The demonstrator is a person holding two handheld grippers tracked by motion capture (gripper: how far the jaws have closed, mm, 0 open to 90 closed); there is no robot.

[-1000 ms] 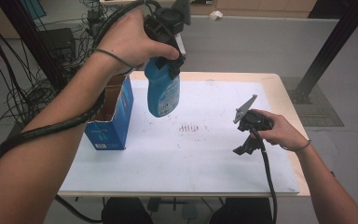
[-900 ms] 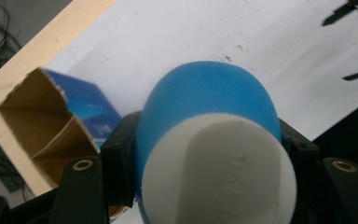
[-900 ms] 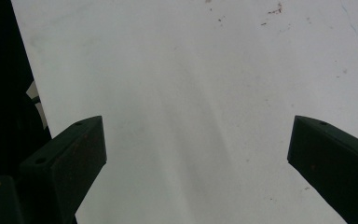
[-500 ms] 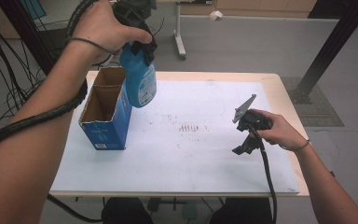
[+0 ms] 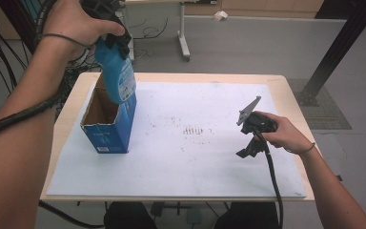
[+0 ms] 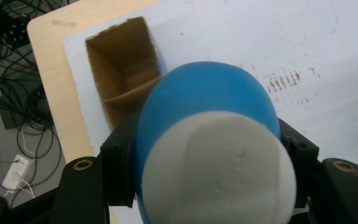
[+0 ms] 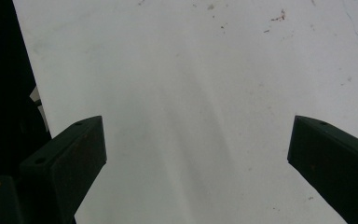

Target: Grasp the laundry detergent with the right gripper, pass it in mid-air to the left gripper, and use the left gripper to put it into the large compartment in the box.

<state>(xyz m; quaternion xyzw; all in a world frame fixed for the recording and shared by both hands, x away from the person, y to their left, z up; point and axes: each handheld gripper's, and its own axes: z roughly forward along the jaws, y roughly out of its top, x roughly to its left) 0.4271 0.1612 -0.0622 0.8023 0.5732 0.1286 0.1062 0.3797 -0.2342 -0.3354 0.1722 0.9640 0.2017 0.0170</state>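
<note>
I hold the bottle [image 5: 116,71] upright over the open box [image 5: 108,125] at the counter's [image 5: 181,77] left edge, its base just above the box rim. The left fingers [image 6: 121,158] are clenched on the bottle's upper body. Pickup and carry: done. Remaining: lower it into the box, release. The right gripper [image 5: 250,136] rests near the counter's right edge, fingers [image 7: 70,154] spread, empty.
</note>
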